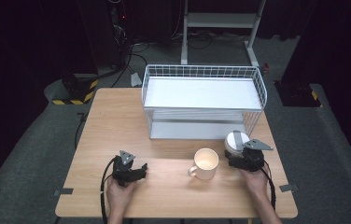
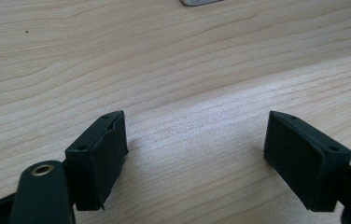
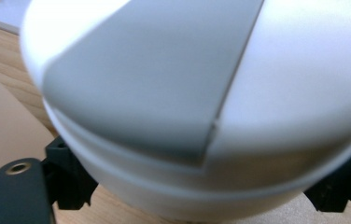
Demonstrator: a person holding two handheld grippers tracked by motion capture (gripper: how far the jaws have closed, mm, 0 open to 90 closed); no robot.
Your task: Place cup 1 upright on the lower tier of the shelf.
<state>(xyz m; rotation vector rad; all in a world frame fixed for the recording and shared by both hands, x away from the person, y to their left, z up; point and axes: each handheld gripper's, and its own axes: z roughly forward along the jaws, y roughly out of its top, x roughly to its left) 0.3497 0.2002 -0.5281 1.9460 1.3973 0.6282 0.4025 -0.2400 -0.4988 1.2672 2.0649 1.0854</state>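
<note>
Wooden table [image 1: 117, 121], high view: left gripper [image 1: 138, 171] rests low, right gripper [image 1: 237, 156] reaches a white round container [image 1: 235, 141] beside the mug [image 1: 205, 164]. Left gripper view: jaws spread, nothing between. Right gripper view: jaws flank the container [image 3: 201, 107]; contact unclear.

The high view looks forward and down from above the person's side of the light wooden counter [image 1: 117, 121], far enough back to take in its whole top, the white wire basket shelf [image 1: 203, 100] at its far edge and dark floor beyond. The left gripper view rides on the left hand-held gripper [image 1: 138, 171], close above the bare wood, looking along its two black jaws; that wood grain is what it shares with the high view. The right gripper view sits on the right hand-held gripper [image 1: 237, 156], very near the round white-and-grey container [image 3: 201, 107], blurred by closeness; the high view shows this container [image 1: 235, 141] beside the cream ceramic mug [image 1: 205, 164].
</note>
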